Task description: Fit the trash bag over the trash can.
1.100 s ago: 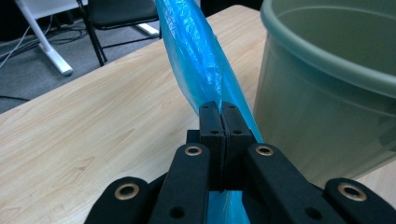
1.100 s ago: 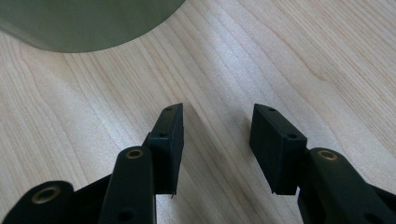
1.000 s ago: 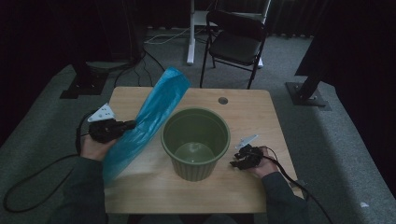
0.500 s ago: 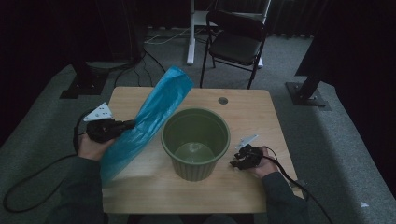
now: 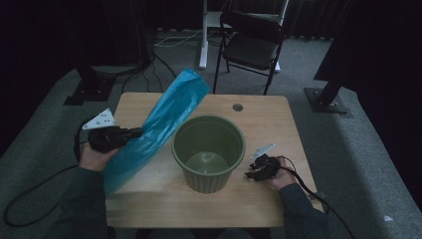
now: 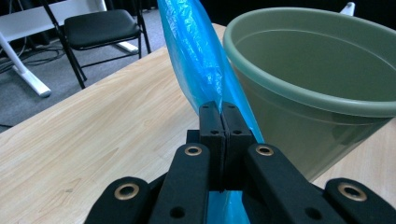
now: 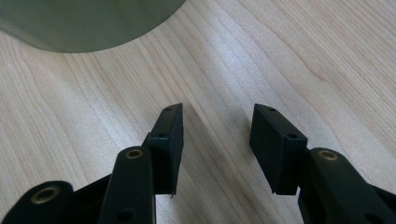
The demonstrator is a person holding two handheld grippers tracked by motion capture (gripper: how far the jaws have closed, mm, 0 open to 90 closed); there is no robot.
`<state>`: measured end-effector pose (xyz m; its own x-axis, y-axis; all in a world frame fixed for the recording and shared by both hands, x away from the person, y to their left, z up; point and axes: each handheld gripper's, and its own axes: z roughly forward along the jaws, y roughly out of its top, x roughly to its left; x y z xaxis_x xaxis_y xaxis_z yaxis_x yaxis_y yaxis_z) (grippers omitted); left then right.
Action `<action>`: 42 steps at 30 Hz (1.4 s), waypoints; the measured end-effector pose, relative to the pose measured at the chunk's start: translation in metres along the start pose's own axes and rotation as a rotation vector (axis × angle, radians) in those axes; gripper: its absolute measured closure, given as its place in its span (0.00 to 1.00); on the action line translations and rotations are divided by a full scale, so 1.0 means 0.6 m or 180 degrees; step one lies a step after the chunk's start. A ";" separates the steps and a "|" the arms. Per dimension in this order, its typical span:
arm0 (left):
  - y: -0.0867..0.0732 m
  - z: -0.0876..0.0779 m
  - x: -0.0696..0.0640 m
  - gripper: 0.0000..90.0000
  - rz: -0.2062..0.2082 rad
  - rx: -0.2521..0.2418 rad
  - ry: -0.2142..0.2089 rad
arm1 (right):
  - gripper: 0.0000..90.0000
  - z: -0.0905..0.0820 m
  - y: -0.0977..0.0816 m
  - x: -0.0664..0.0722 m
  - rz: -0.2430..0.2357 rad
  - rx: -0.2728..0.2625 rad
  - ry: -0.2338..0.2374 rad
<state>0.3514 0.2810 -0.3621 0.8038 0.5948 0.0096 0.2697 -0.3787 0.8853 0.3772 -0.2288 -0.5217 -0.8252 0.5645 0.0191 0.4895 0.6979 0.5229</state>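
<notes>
The left gripper [image 6: 219,109] is pinching the blue plastic bag [image 5: 164,119] between closed fingers, beside the green bucket [image 5: 209,149]. The right gripper [image 7: 217,116] is resting on the tabletop [image 5: 278,129], fingers wide and holding nothing.

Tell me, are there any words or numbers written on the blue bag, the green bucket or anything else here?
None can be read: the blue plastic bag, the green bucket and the wooden table all look plain, with no words, labels or numbers showing.

The blue bag [image 6: 201,60] runs past the left gripper view's top edge.
</notes>
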 end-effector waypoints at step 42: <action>0.028 -0.035 -0.031 0.99 0.0264 -0.0177 -0.0336 | 0.60 0.000 0.000 0.000 0.0001 -0.0001 -0.0005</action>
<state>0.3298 0.2786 -0.3373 0.8743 0.4840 0.0375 0.1725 -0.3819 0.9080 0.3771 -0.2287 -0.5217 -0.8246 0.5655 0.0179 0.4897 0.6975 0.5232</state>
